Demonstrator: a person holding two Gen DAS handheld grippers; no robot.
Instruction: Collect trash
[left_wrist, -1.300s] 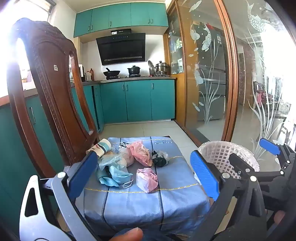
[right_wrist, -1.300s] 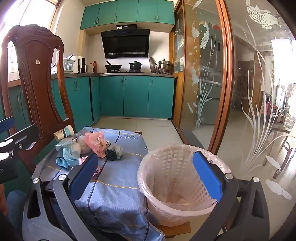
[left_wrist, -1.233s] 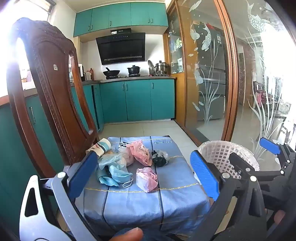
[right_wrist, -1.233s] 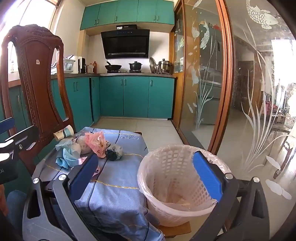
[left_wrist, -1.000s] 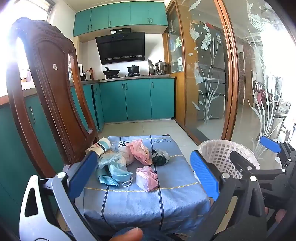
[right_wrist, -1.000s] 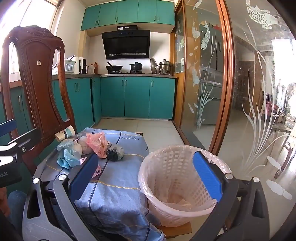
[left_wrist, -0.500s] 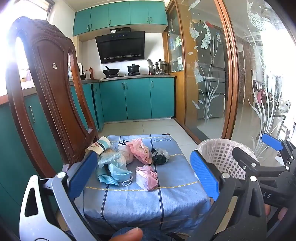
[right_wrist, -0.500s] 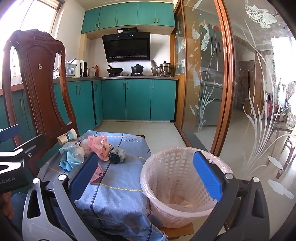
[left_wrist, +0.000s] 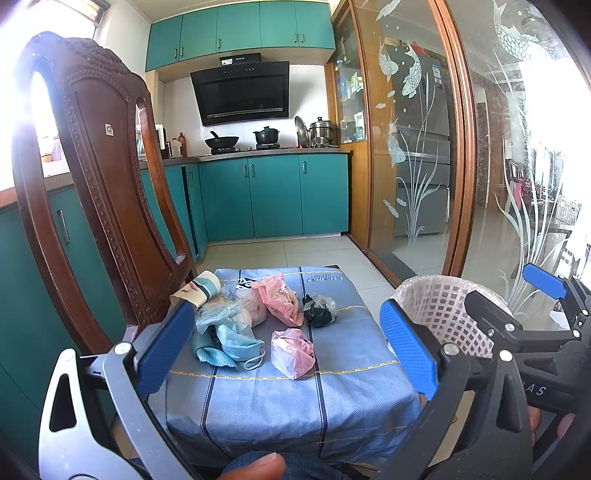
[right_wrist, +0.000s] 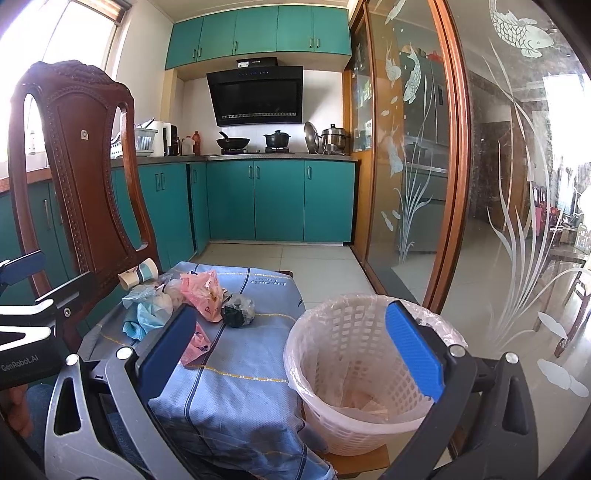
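Observation:
A pile of trash lies on a blue striped cloth (left_wrist: 332, 373) over a low stool: a pink plastic bag (left_wrist: 291, 352), a second pink bag (left_wrist: 280, 299), a black bag (left_wrist: 318, 309), blue face masks (left_wrist: 232, 339) and a paper cup (left_wrist: 197, 290). A white lined basket (right_wrist: 354, 373) stands right of the stool. My left gripper (left_wrist: 286, 354) is open and empty, short of the pile. My right gripper (right_wrist: 291, 350) is open and empty, in front of the basket (left_wrist: 439, 306) and the stool's right edge (right_wrist: 236, 369).
A carved wooden chair (left_wrist: 99, 177) stands close on the left. A glass sliding door with a wooden frame (left_wrist: 458, 147) runs along the right. Teal kitchen cabinets (left_wrist: 273, 195) are at the back across a tiled floor.
Both grippers have drifted slightly forward and upward. Both stay open and the trash has not moved.

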